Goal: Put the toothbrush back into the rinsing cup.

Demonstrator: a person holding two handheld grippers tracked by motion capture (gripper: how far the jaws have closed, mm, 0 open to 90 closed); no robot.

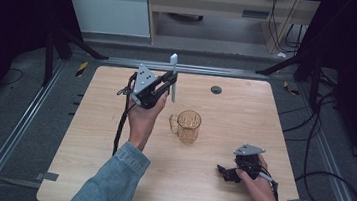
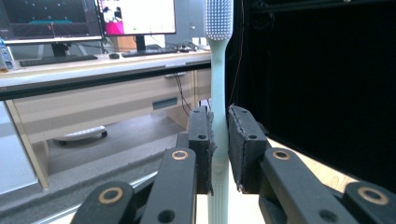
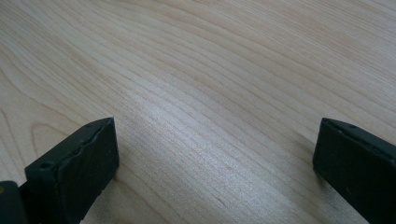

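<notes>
A pale green toothbrush (image 1: 173, 77) stands upright in the air, bristle head up, with my left gripper (image 1: 167, 86) shut on its handle. In the left gripper view the toothbrush (image 2: 218, 93) runs straight up between the two black pads, and my left gripper (image 2: 219, 149) holds it at mid handle. An amber glass mug (image 1: 188, 125) stands on the wooden table (image 1: 236, 106), a little right of and nearer than the left gripper. My right gripper (image 1: 225, 174) rests low on the table at the front right. In the right gripper view my right gripper (image 3: 215, 154) is open over bare wood.
A small dark round grommet (image 1: 216, 89) sits in the table's far middle. Black cables trail from both grippers. Beyond the table stand a desk with monitors (image 2: 88, 18) and dark frame legs (image 1: 314, 79) at the far corners.
</notes>
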